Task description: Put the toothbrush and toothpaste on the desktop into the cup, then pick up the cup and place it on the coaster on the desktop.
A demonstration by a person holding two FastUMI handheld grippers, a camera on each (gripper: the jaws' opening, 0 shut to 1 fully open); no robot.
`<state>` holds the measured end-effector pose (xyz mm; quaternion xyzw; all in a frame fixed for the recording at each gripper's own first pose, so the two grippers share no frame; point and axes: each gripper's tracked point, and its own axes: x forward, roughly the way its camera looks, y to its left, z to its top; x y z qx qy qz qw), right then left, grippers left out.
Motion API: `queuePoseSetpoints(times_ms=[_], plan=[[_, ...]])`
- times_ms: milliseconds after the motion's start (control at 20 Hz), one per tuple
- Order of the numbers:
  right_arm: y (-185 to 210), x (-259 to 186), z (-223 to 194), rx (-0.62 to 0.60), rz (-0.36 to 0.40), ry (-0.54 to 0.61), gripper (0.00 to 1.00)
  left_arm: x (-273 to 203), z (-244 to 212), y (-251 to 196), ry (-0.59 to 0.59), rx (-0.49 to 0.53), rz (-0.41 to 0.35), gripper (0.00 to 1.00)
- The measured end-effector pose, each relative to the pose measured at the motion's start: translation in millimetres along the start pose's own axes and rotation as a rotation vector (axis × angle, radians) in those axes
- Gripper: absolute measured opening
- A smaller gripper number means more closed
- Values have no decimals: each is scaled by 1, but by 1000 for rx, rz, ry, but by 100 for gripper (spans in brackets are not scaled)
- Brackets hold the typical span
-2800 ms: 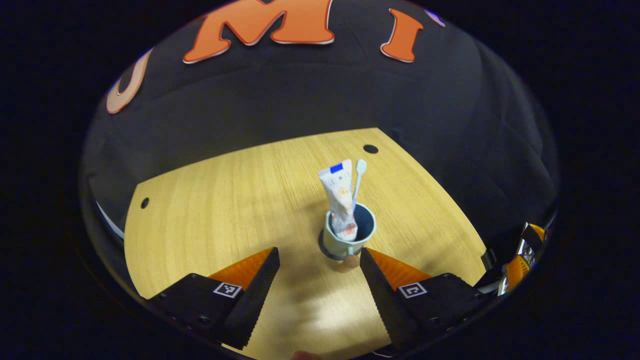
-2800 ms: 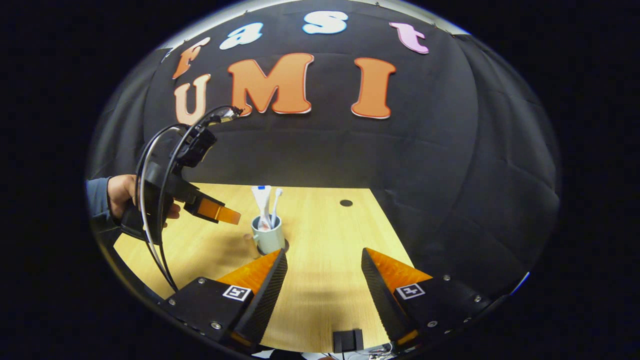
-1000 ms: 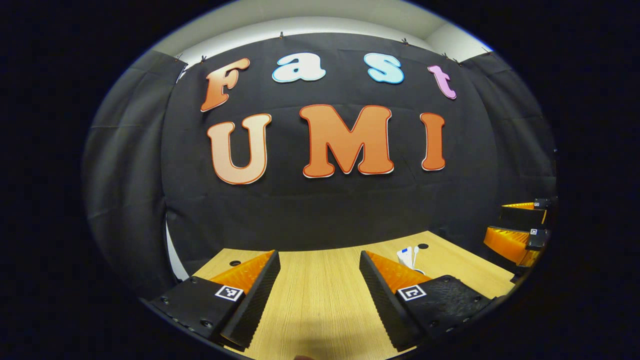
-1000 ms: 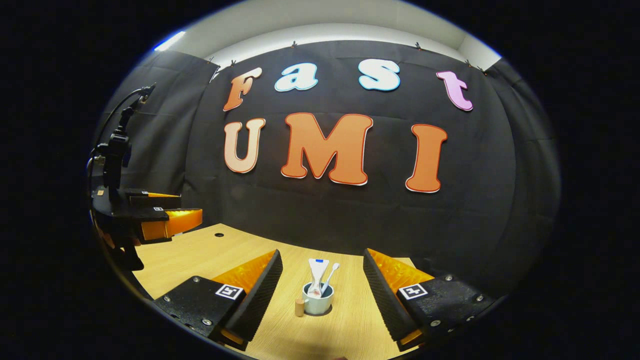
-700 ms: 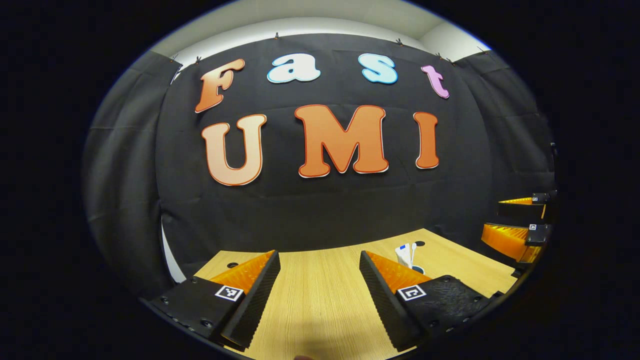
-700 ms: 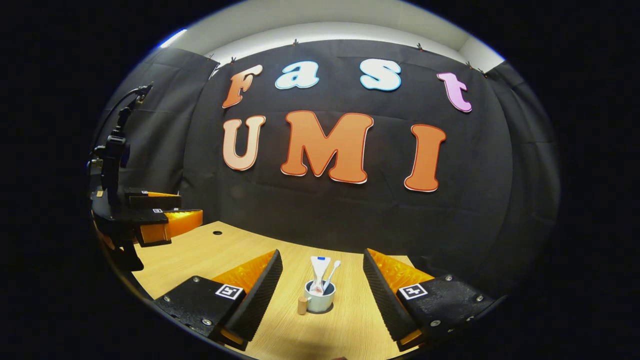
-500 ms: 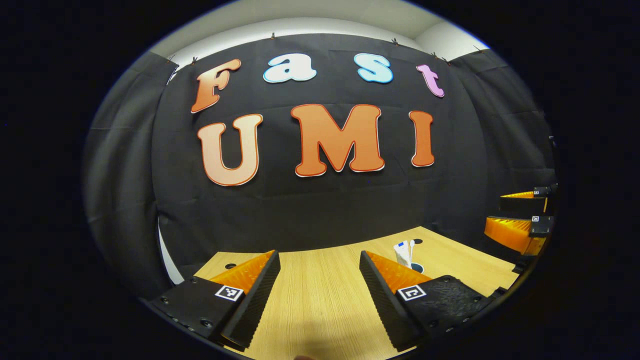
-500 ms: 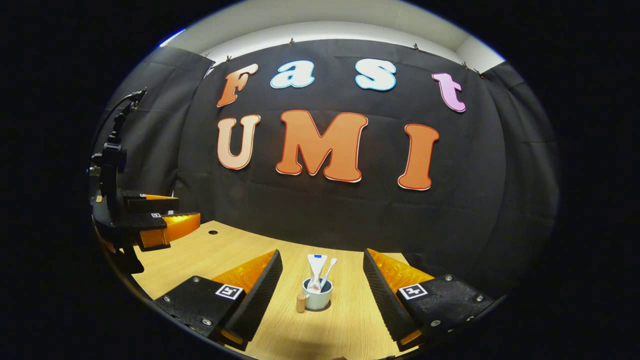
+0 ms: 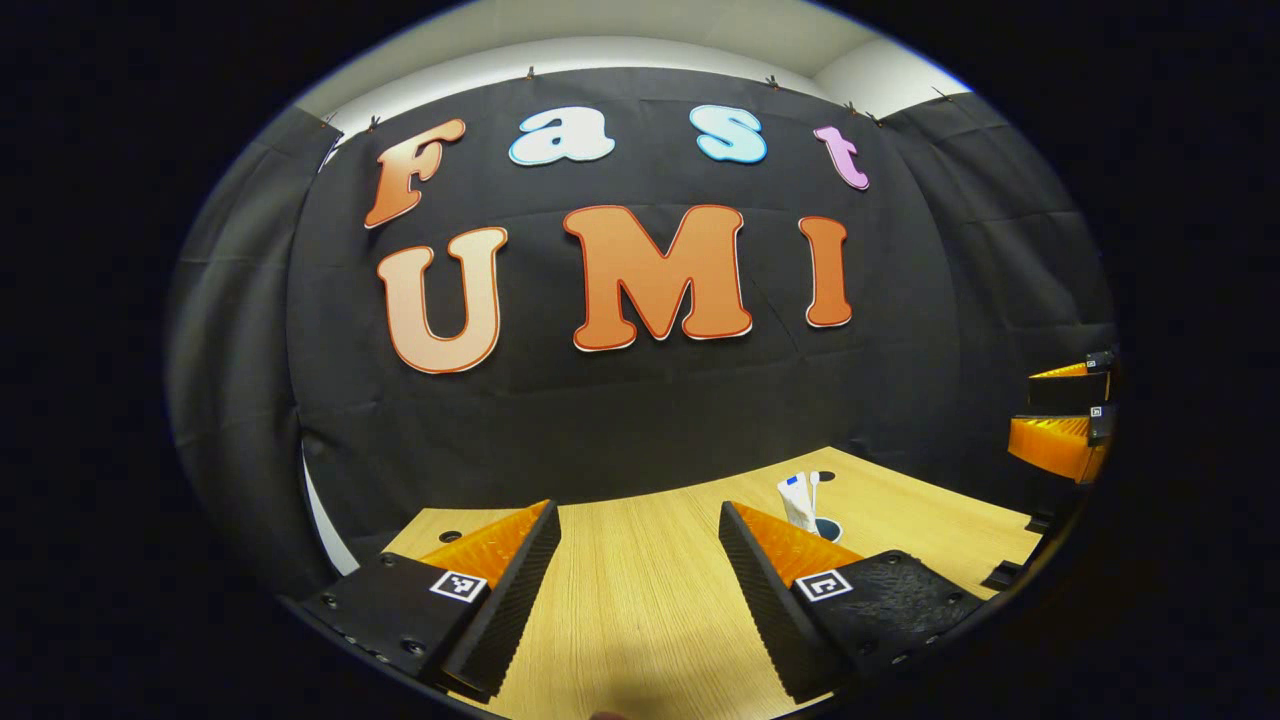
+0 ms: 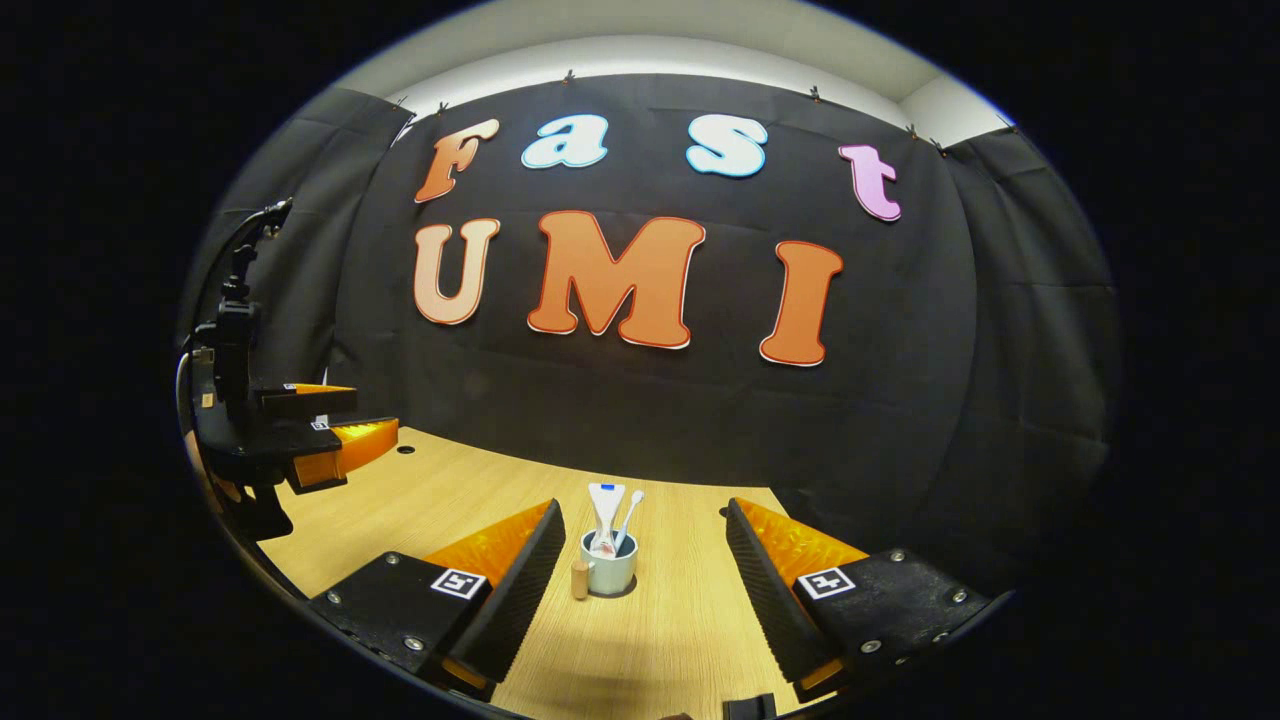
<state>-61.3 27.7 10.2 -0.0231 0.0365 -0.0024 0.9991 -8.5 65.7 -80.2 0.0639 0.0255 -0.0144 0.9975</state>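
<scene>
We find the pale round ceramic cup (image 10: 609,570) standing upright on the light wooden desktop (image 10: 660,640), with the white toothpaste tube (image 10: 604,515) and the slim white toothbrush (image 10: 629,515) both leaning inside it, heads up. A dark disc shows under the cup's base, which we judge to be the dark round coaster (image 10: 625,590); the cup appears seated on it, though how well centred it is we cannot tell. A small tan wooden cylinder (image 10: 578,580) stands just beside the cup, its purpose unclear. In the right gripper view the right gripper (image 10: 645,585) has its fingers spread wide and holds nothing, with the cup beyond them and apart from both. In the left gripper view the left gripper (image 9: 640,580) is likewise spread and empty, and the cup is partly hidden behind one finger. Both tools are held level and clear of the desktop, which we take as a retreat posture chosen to avoid knocking the loaded cup. In our judgement the task stands complete; any residual risk lies in the tall, top-heavy contents tipping if disturbed.
</scene>
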Motion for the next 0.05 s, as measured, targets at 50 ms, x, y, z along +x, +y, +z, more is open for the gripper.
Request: queuePoseSetpoints(times_ms=[50], plan=[[-1, -1, 1, 3, -2, -4, 97, -2, 1, 0, 0, 0, -1, 96]])
